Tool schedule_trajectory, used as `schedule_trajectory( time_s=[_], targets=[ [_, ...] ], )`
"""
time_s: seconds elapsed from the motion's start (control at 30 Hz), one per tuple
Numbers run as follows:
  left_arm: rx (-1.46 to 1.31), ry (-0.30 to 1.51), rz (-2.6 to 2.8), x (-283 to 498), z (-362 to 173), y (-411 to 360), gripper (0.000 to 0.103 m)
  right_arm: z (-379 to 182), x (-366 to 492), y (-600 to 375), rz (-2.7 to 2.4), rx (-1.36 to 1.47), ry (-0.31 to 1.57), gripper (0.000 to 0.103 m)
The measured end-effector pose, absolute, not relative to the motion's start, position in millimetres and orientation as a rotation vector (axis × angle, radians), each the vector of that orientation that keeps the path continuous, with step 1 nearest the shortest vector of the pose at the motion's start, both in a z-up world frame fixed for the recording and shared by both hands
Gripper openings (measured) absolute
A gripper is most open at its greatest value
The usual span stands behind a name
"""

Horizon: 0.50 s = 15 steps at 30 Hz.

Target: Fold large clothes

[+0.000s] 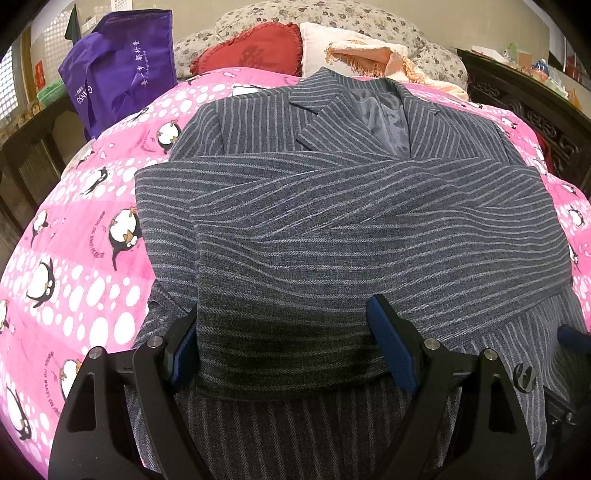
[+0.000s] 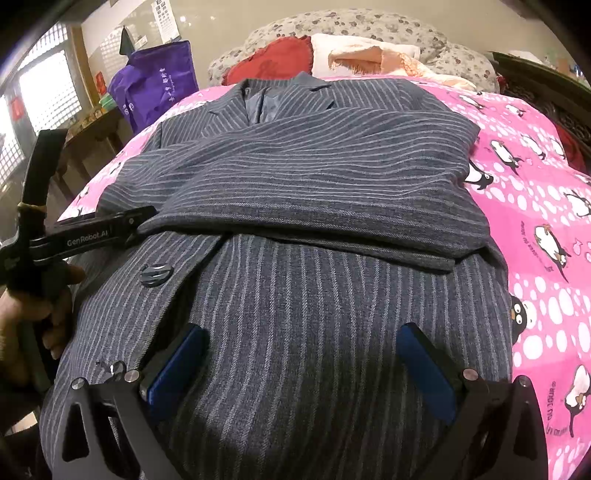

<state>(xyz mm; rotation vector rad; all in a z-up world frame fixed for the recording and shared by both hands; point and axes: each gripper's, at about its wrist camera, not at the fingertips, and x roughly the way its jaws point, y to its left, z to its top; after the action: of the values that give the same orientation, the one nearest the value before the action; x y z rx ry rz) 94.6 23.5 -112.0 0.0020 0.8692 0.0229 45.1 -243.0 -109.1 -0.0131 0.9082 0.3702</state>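
A grey pinstriped suit jacket (image 1: 332,229) lies face up on a pink penguin quilt (image 1: 74,280), collar at the far end. Both sleeves are folded across its chest. My left gripper (image 1: 288,349) stands open low over the near end of the folded sleeve, a blue pad on each side of the cloth and neither pressing it. The right wrist view shows the jacket (image 2: 314,184) with the left gripper (image 2: 146,218) at the sleeve's left edge, a hand (image 2: 44,295) holding it. My right gripper (image 2: 301,369) hangs open over the jacket's lower front, right of a dark button (image 2: 157,275).
A purple tote bag (image 1: 122,74) stands at the bed's far left. A red heart cushion (image 1: 255,48), floral pillows (image 1: 369,22) and a peach fringed scarf (image 1: 376,59) lie at the head. Dark carved wood furniture (image 1: 532,110) runs along the right.
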Motion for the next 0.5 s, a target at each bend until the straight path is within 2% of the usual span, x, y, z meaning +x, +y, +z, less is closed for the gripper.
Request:
schedule_trajectory(
  time_s=[0.13, 0.27, 0.43, 0.5],
  targets=[
    [0.015, 0.883, -0.025, 81.7, -95.5, 35.1, 0.083, -100.0, 40.4, -247.2, 0.364, -0.094, 1.001, 0.103],
    [0.064, 0.895, 0.010, 42.3, -79.0, 78.3, 0.083, -85.2, 1.7, -291.2, 0.305, -0.163, 1.041, 0.103],
    [0.030, 1.053, 0.008, -19.8, -101.0, 131.8, 0.083, -83.6, -54.3, -364.8, 0.318, 0.081, 0.973, 0.102],
    [-0.048, 1.100, -0.081, -45.0, -110.1, 134.1, 0.083, -93.9, -72.0, -379.0, 0.342, 0.152, 0.936, 0.095]
  ],
)
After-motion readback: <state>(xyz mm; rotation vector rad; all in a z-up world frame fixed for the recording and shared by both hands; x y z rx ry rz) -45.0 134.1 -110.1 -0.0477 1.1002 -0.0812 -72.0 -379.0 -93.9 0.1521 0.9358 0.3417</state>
